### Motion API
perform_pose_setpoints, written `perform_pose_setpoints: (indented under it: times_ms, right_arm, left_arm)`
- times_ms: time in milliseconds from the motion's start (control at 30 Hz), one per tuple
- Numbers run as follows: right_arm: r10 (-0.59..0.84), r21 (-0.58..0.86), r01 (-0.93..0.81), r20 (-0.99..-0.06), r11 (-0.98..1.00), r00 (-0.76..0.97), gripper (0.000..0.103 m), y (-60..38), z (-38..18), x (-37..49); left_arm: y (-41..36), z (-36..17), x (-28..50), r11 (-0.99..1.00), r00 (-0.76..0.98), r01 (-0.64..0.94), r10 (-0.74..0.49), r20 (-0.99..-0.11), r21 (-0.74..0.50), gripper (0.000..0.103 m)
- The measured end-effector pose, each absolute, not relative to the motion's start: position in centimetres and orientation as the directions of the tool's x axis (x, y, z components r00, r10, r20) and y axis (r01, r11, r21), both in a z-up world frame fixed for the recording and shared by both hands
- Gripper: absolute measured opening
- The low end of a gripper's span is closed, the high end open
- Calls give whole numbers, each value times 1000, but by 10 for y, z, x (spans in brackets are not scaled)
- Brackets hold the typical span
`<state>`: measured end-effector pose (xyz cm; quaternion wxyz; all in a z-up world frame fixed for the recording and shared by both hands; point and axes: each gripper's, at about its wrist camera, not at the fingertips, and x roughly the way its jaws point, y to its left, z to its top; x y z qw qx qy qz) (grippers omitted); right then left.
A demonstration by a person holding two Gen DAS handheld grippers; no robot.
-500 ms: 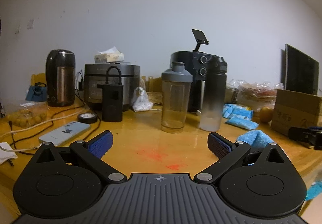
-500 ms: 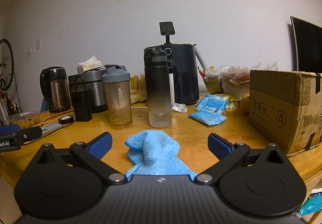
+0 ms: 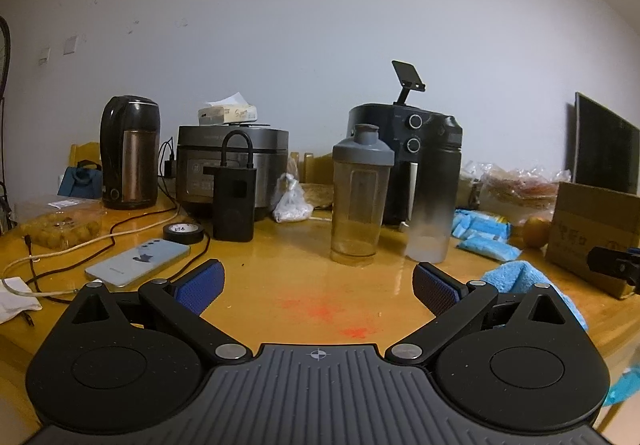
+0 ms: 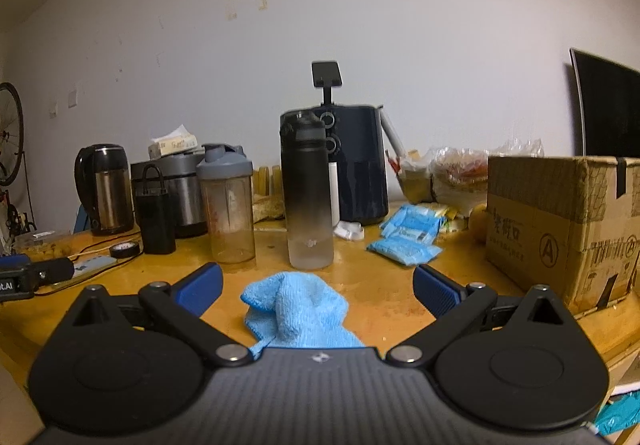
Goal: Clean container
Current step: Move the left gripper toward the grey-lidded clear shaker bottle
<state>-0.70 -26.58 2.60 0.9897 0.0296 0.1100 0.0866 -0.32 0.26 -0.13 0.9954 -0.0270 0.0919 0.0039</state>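
Observation:
A clear shaker cup (image 3: 360, 197) (image 4: 229, 205) with a grey lid stands on the wooden table, beside a tall bottle (image 3: 434, 193) (image 4: 308, 193) that fades from black to frosted clear. A crumpled blue cloth (image 4: 298, 309) (image 3: 520, 277) lies on the table just in front of the bottle. My left gripper (image 3: 318, 285) is open and empty, well short of the shaker cup. My right gripper (image 4: 318, 285) is open wide, with the cloth lying between and below its fingers, untouched. Each gripper's tip shows at the edge of the other view.
A kettle (image 3: 130, 153), rice cooker (image 3: 232, 165), black pump (image 3: 234, 197), tape roll (image 3: 183, 233), phone (image 3: 138, 261) and cables crowd the left. An air fryer (image 4: 356, 165) stands behind the bottle. Blue packets (image 4: 408, 237) and a cardboard box (image 4: 560, 225) sit right. Red stains (image 3: 320, 311) mark the table.
The right wrist view has shifted slightly, so the bottle and cloth now sit nearer its middle. The left view is nearly unchanged. Both grippers stay open.

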Motion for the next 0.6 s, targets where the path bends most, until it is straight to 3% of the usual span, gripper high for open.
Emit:
perform_pose_setpoints:
  times_ms: [600]
  right_arm:
    - [200,68,-189,-238,980,951,103,-265,26,-6]
  left_arm:
    - [14,0,2,996,982,-14,-2,-187,-88,103]
